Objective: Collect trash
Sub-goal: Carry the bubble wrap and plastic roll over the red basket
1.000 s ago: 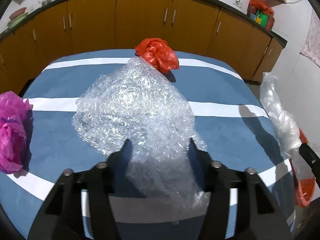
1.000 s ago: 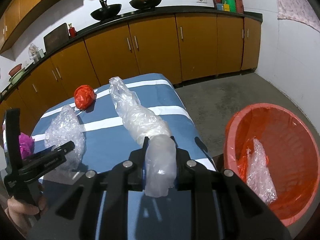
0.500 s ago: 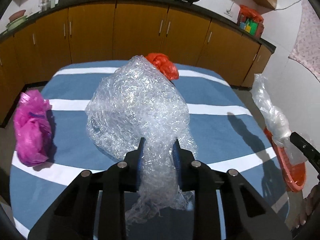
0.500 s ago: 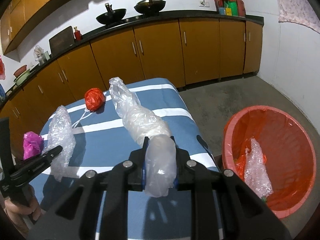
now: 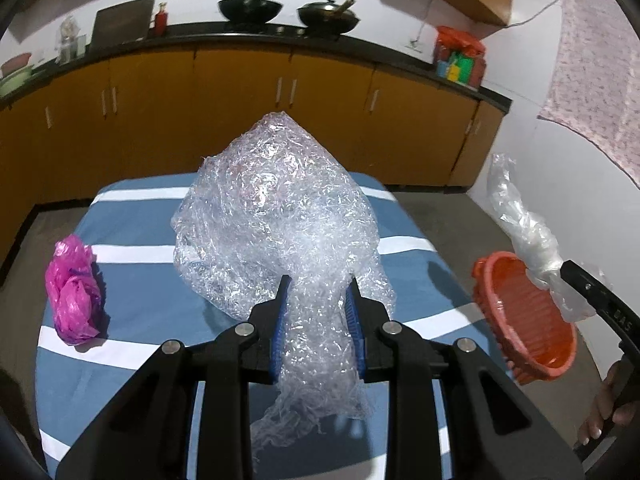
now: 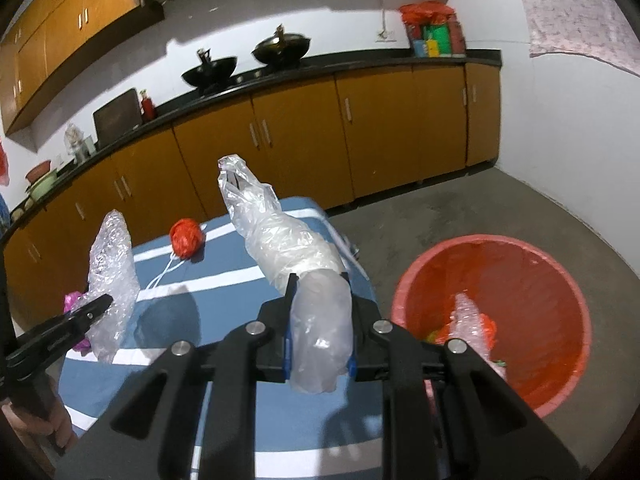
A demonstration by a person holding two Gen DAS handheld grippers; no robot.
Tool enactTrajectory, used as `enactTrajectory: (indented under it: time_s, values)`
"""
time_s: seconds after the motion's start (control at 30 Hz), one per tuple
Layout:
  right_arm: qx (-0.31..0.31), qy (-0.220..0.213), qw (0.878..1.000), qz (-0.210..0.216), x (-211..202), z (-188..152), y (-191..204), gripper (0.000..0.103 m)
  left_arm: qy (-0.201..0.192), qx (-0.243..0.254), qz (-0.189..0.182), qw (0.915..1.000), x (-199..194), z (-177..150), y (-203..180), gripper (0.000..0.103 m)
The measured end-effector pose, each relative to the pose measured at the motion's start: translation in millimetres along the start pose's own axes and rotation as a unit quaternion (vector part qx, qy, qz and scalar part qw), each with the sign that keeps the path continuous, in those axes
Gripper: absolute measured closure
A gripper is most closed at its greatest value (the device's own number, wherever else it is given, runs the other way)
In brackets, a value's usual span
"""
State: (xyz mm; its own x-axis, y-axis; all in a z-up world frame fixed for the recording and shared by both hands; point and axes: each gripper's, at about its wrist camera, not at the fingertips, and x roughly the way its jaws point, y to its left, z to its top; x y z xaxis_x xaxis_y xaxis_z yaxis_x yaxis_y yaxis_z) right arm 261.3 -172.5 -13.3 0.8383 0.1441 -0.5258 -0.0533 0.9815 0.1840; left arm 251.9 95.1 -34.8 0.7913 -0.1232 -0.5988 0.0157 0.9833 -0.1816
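Two grippers are each clamped on a piece of plastic above the striped table (image 5: 132, 264). Largest of what is on show is that blue-and-white table, with the orange bin (image 6: 520, 280) on the floor just off its right edge; the bin already holds crumpled clear wrap and some orange scraps. Next comes the bubble wrap (image 5: 276, 216), pinched at its lower end by the left gripper (image 5: 316, 312) and raised off the table, its loose tail hanging below the jaws. The clear bag (image 6: 280, 236) is clenched in the right gripper (image 6: 320, 320), near the bin's rim but not over it. A pink bag (image 5: 72, 300) lies at the table's left edge. Smallest, an orange bag (image 6: 186, 237) sits near the far edge.
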Motion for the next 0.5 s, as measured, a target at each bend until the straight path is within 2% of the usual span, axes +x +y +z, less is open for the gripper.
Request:
enactTrajectory:
  time_s: [0.5]
  values:
    - [0.064, -0.032, 0.995, -0.072, -46.6, 0.8, -93.3, 0.083, -0.004, 0.066, -0.073, 0.9951, -2.1, 2.2, -96.1, 0.077]
